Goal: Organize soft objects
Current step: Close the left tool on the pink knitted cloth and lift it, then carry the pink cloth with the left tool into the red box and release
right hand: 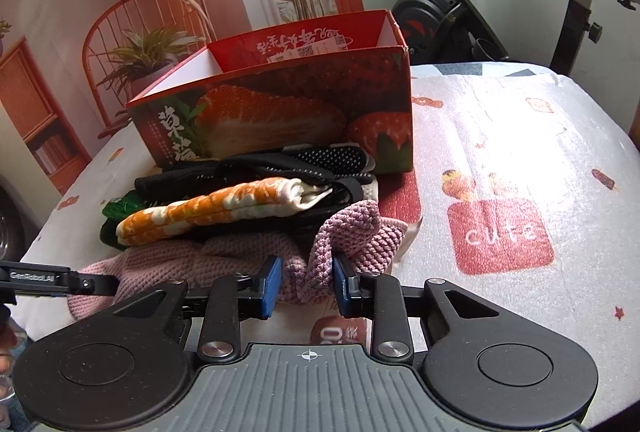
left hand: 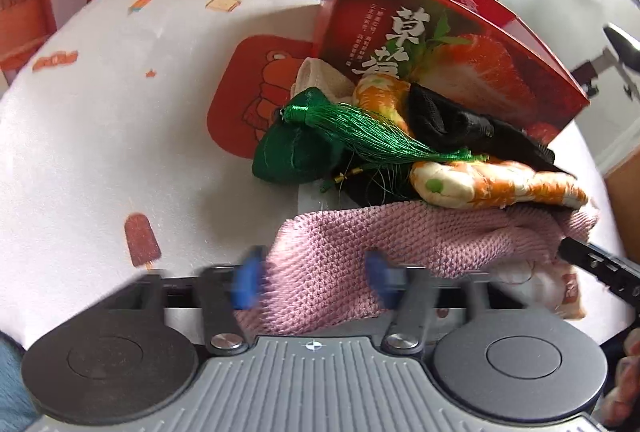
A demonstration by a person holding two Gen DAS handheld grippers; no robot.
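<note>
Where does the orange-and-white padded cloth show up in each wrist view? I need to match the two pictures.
Left wrist: the orange-and-white padded cloth lies right of centre, on top of the pink knit.
Right wrist: it lies left of centre, above the pink knit.
Shared landmark: the red strawberry box behind the pile.

1. Your pink knitted cloth (right hand: 248, 252) shows a chunky dusty-pink weave.
2. The padded mitt (left hand: 496, 183) you see is orange with cream blotches and one green dot.
3. The tassel (left hand: 360, 135) is glossy emerald green, on a dark green pouch (left hand: 284, 155).
4. The mesh fabric (right hand: 328, 155) is black with tiny white dots.
5. Your box (right hand: 280, 111) is red, printed with strawberries and white Chinese characters.
6. The worktop (right hand: 500, 135) cover is white, scattered with red patches, ice lollies and stars.
7. Your gripper pads (right hand: 270, 286) are blue.
</note>
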